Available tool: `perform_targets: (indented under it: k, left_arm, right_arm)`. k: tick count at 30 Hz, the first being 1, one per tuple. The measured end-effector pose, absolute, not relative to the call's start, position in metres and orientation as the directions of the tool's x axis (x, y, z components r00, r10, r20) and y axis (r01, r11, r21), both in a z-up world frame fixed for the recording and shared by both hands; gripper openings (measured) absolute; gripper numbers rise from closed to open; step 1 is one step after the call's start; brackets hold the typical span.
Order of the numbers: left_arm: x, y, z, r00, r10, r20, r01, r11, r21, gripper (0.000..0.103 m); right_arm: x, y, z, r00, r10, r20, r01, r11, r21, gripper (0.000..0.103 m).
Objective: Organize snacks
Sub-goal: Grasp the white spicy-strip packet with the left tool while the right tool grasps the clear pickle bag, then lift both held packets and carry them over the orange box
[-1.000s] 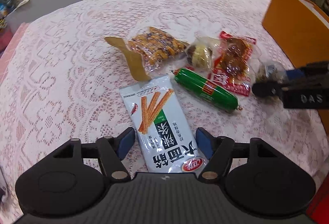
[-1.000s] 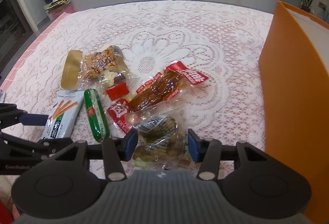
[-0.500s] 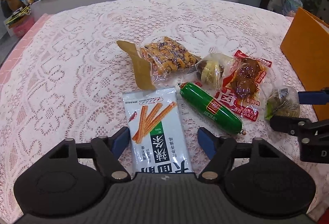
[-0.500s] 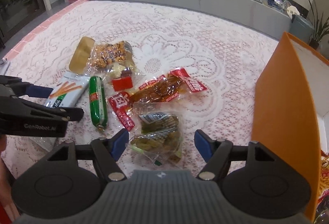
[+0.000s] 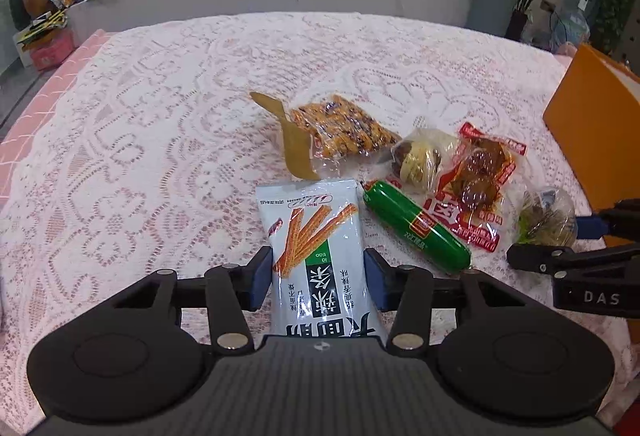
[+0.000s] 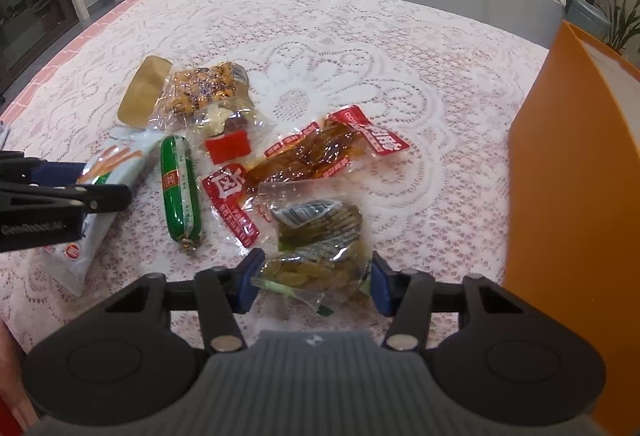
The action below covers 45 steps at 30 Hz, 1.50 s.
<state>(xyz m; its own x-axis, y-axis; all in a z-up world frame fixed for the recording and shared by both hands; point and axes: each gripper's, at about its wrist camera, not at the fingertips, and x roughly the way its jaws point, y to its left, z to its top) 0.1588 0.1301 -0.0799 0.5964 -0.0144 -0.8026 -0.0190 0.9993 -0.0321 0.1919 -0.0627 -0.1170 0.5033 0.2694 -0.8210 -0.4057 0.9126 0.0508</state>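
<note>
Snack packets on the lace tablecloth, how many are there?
6: white stick-snack bag in the left tongs, green sausage, orange cracker pack, clear cake pack, red meat pack, and pickled-vegetable pack in the right tongs.

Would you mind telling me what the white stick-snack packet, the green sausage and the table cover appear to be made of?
White stick-snack packet: likely printed plastic film, smooth with a soft sheen and crimped top edge.
Green sausage: apparently a tight glossy plastic casing, given its highlights and pinched ends.
Table cover: seemingly white lace, matte, with openwork floral patterning showing pink beneath.
</note>
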Motion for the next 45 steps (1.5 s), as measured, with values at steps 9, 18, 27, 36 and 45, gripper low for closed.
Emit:
perform_targets:
  k: [9, 18, 27, 36, 45]
  left_arm:
    - [0.147, 0.123, -0.056, 0.628, -0.026, -0.778, -0.021, 0.998, -0.051, 0.055]
    - [0.13, 0.106, -0.025, 0.661, -0.066, -0.747, -0.01, 0.995, -0.097, 0.054]
    - [0.118, 0.076, 0.013, 0.686, -0.165, -0.708, 0.082, 0.985, -0.15, 0.054]
    - [0.116, 0.022, 0.045, 0.694, -0.273, -0.666, 0.229, 0.961, -0.155, 0.054]
    - [0.131, -0.049, 0.058, 0.66, -0.377, -0.649, 0.394, 0.91, -0.127, 0.054]
  right_arm:
    - [0.18, -0.065, -0.103, 0.531, 0.249, -0.81, -0.39, 0.92, 0.028, 0.05]
    - [0.157, -0.068, -0.076, 0.553, 0.276, -0.786, -0.413, 0.91, 0.028, 0.049]
    - [0.128, -0.096, -0.029, 0.602, 0.328, -0.728, -0.413, 0.908, 0.068, 0.049]
    - [0.103, -0.156, 0.016, 0.646, 0.31, -0.698, -0.383, 0.922, 0.056, 0.049]
    - [0.089, -0.219, 0.035, 0.675, 0.214, -0.706, -0.325, 0.945, -0.024, 0.049]
